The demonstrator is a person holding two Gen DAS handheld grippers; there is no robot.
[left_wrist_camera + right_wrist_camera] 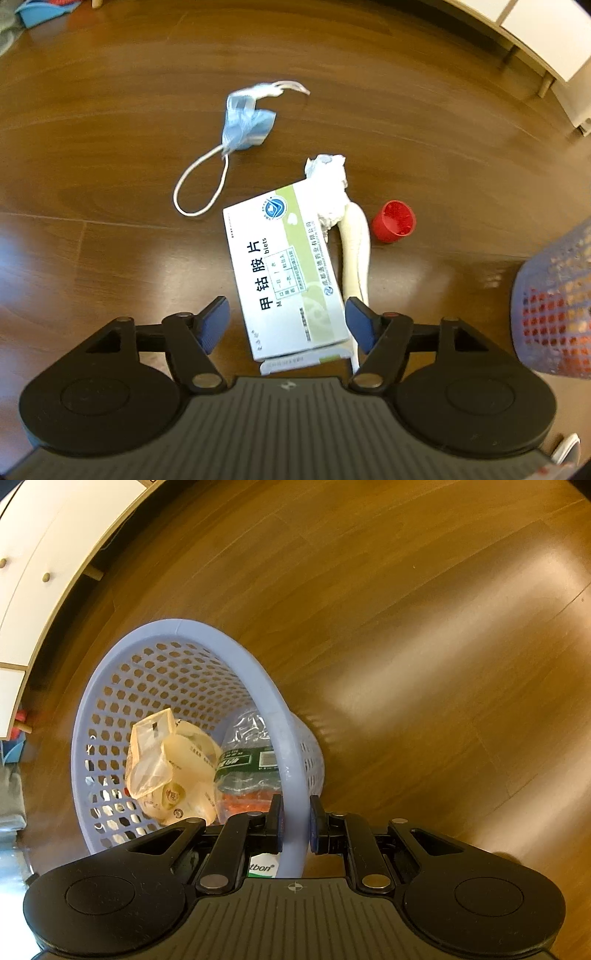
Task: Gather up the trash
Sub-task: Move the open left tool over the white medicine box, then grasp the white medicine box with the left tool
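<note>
On the wooden floor lies a white and green medicine box (282, 266), its near end between the blue pads of my open left gripper (288, 325); neither pad is pressing it. Beside it are a crumpled white tissue (330, 188), a cream strip (356, 254), a red cap (394, 220) and a blue face mask (245, 123) with a white loop. The lilac mesh basket (280, 716) stands tilted, and my right gripper (295, 821) is shut on its rim. Inside lie a yellowish wrapper (170, 768) and a crushed plastic bottle (251, 760).
The same basket shows at the right edge of the left wrist view, basket (554, 310). White cabinets on short legs (33, 572) line the far side of the floor. A blue object (40, 13) sits at the top left. Open wooden floor (443, 664) spreads right of the basket.
</note>
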